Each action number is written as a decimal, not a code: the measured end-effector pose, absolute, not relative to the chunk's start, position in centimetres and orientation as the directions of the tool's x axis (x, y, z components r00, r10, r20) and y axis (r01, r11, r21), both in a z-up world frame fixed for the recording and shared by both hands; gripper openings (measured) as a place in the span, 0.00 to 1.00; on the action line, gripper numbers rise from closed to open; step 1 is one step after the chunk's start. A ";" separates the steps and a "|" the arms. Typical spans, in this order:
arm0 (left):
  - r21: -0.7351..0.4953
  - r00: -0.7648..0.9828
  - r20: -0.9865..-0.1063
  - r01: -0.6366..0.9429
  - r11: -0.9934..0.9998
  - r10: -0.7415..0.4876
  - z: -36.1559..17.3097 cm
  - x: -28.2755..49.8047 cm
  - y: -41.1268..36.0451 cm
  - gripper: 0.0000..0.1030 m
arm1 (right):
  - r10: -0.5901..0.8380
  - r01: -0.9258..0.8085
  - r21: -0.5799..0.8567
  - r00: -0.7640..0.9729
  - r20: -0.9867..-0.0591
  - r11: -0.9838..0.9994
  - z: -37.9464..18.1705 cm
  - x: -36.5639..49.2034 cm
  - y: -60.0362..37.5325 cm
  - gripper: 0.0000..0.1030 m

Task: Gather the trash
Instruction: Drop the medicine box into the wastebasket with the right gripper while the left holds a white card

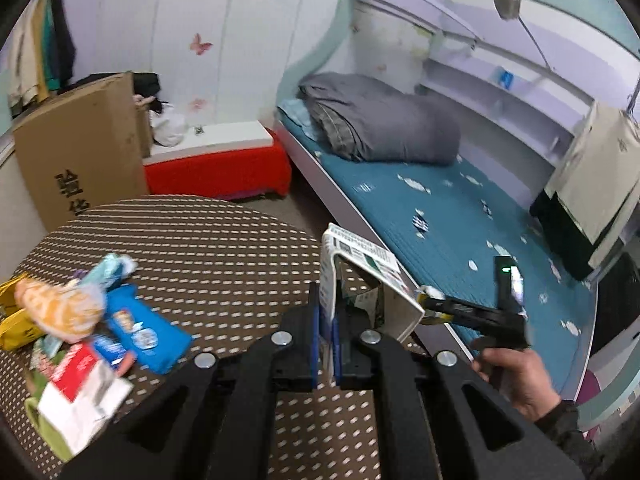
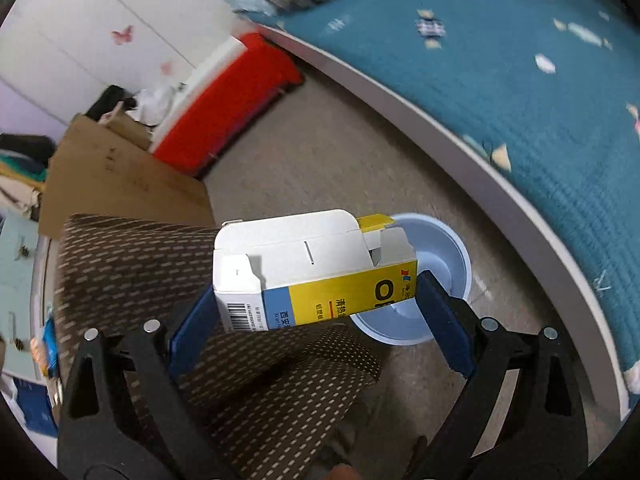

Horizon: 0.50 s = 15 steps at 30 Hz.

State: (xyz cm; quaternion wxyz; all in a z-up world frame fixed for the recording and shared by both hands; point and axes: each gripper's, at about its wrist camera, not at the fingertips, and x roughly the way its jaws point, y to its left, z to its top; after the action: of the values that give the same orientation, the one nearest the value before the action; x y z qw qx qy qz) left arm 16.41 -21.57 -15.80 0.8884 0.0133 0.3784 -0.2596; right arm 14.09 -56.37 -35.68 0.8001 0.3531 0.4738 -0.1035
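My left gripper [image 1: 326, 320] is shut on one wall of an opened white carton with green print [image 1: 360, 280], held above the round table's right edge. My right gripper [image 2: 316, 300] is shut on a yellow, blue and white box [image 2: 312, 268], held above a light blue bin [image 2: 436, 264] on the floor beside the table. The right gripper also shows in the left wrist view [image 1: 472, 312], with a bit of the yellow box [image 1: 426, 300] at its tip. A pile of trash [image 1: 80, 332] lies on the table's left side: a blue packet, a red and white box, an orange wrapper.
The table [image 1: 224, 248] wears a brown dotted cloth. A bed with a teal sheet [image 1: 460, 232] and grey duvet runs along the right. A cardboard box [image 1: 84, 148] and a red bench [image 1: 220, 168] stand at the far wall. Beige floor [image 2: 320, 152] lies between.
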 end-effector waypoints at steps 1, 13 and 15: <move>-0.171 0.570 -0.686 0.477 0.862 -0.452 -16.0 16.7 -22.3 0.05 | 0.186 0.510 0.475 0.516 -0.836 0.717 -36.9 14.6 -56.9 0.90; -0.155 0.435 -0.765 0.592 0.791 -0.475 -19.4 19.6 -33.4 0.05 | 0.203 0.571 0.557 0.566 -0.799 0.603 -39.6 11.9 -61.5 0.94; -0.153 0.407 -0.781 0.610 0.777 -0.474 -20.2 19.9 -35.1 0.05 | 0.184 0.570 0.571 0.595 -0.783 0.591 -38.4 10.6 -62.2 0.94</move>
State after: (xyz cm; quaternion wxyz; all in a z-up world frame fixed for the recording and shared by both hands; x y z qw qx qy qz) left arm 19.87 -35.13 -20.19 0.8351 0.0781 0.4372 -0.3246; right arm 10.62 -62.22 -38.38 0.7797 0.4351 0.4329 -0.1237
